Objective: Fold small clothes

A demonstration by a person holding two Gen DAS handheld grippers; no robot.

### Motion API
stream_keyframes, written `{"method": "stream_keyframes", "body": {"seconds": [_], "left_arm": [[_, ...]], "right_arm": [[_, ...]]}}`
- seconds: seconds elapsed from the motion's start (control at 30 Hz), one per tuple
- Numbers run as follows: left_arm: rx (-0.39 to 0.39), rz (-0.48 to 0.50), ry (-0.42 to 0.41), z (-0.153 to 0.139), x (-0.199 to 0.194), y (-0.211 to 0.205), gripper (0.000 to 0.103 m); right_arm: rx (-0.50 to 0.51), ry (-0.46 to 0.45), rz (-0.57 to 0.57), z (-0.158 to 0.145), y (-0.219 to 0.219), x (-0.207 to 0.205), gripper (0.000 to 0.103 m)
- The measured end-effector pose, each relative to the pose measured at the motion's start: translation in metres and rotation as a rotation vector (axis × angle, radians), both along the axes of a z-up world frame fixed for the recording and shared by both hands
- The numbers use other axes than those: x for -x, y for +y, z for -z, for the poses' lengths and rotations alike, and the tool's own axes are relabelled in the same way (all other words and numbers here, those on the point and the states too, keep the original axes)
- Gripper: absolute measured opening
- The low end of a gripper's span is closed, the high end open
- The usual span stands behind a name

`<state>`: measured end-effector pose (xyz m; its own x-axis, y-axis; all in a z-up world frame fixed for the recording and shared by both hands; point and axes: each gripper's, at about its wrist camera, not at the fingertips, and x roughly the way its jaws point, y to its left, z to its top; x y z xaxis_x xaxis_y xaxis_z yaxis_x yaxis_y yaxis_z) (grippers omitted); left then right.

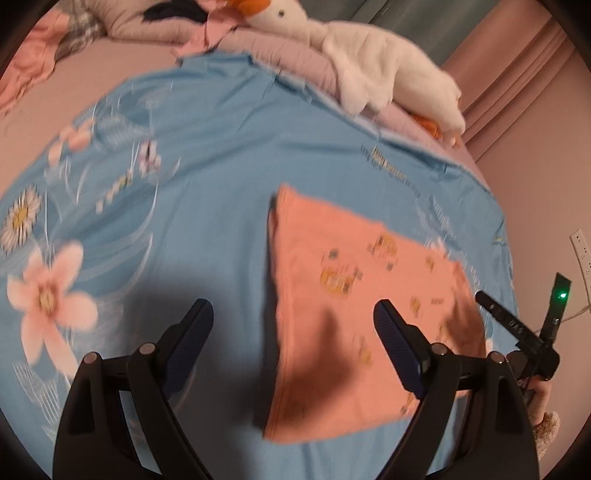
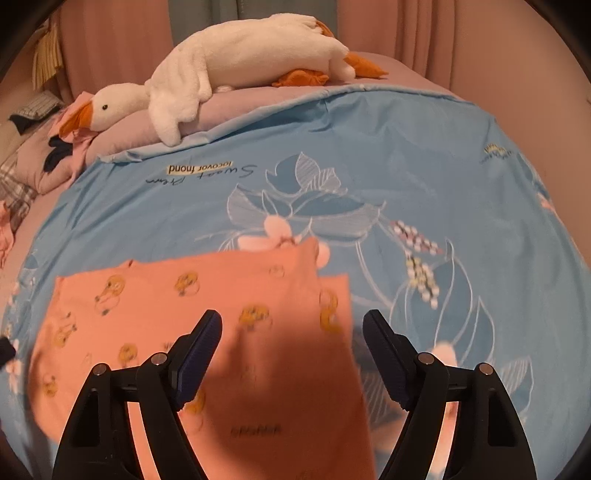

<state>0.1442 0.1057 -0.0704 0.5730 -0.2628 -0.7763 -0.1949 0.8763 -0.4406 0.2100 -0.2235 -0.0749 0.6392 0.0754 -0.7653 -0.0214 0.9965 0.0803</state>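
Note:
A small orange garment (image 1: 343, 295) printed with yellow ducks lies folded flat on the blue flowered sheet (image 1: 207, 177). In the right wrist view the same garment (image 2: 207, 332) fills the lower left. My left gripper (image 1: 293, 319) hangs above the garment's left edge, open, nothing between its fingers. My right gripper (image 2: 291, 330) hovers over the garment's right edge, also open and empty. The right gripper's body (image 1: 524, 332) shows at the far right of the left wrist view, with a hand under it.
A white plush goose (image 2: 236, 62) lies on a mauve quilt (image 2: 236, 110) along the bed's far side. Crumpled pink and dark clothes (image 2: 62, 144) sit at the far left. Pink curtains (image 2: 443, 33) hang behind the bed. A wall socket (image 1: 581, 251) is at the right.

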Motion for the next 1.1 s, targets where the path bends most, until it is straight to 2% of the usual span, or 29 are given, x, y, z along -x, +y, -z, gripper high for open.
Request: {"method": "stream_keyframes", "body": {"seconds": [0.1,0.27,0.4,0.47,0.53,0.6,0.7,0.8,0.9,1.0,1.07,1.1], "left_arm": [[0.046,-0.001,0.032,0.015,0.016,-0.002,0.087],[0.069,0.001,0.072,0.032,0.031,-0.008,0.084],[0.071,0.008,0.057,0.033,0.035,-0.012,0.081],[0.086,0.017,0.058,0.035,0.034,-0.014,0.073],[0.138,0.032,0.058,0.038,0.033,-0.016,0.068],[0.184,0.044,0.059,0.041,0.032,-0.018,0.067],[0.185,0.054,0.051,0.041,0.031,-0.022,0.067],[0.21,0.07,0.054,0.043,0.028,-0.027,0.062],[0.224,0.076,0.054,0.046,0.025,-0.029,0.051],[0.253,0.07,0.058,0.051,0.021,-0.029,0.035],[0.256,0.063,0.055,0.054,0.019,-0.03,0.023],[0.249,0.061,0.053,0.054,0.019,-0.03,0.021]], "right_arm": [[-0.025,0.007,0.005,0.006,0.002,0.018,0.078],[-0.071,0.004,0.058,0.012,-0.004,0.051,0.078],[-0.161,0.009,0.097,0.021,-0.016,0.077,0.078],[-0.209,0.006,0.125,0.025,-0.024,0.089,0.078],[-0.238,0.008,0.141,0.028,-0.028,0.098,0.078],[-0.254,0.011,0.149,0.032,-0.032,0.106,0.078],[-0.295,0.017,0.153,0.038,-0.035,0.114,0.078],[-0.377,0.043,0.158,0.051,-0.04,0.121,0.078],[-0.446,0.034,0.161,0.058,-0.04,0.123,0.078],[-0.491,0.001,0.143,0.059,-0.036,0.116,0.078],[-0.492,-0.018,0.13,0.06,-0.03,0.108,0.078],[-0.486,-0.022,0.119,0.06,-0.026,0.104,0.078]]}}
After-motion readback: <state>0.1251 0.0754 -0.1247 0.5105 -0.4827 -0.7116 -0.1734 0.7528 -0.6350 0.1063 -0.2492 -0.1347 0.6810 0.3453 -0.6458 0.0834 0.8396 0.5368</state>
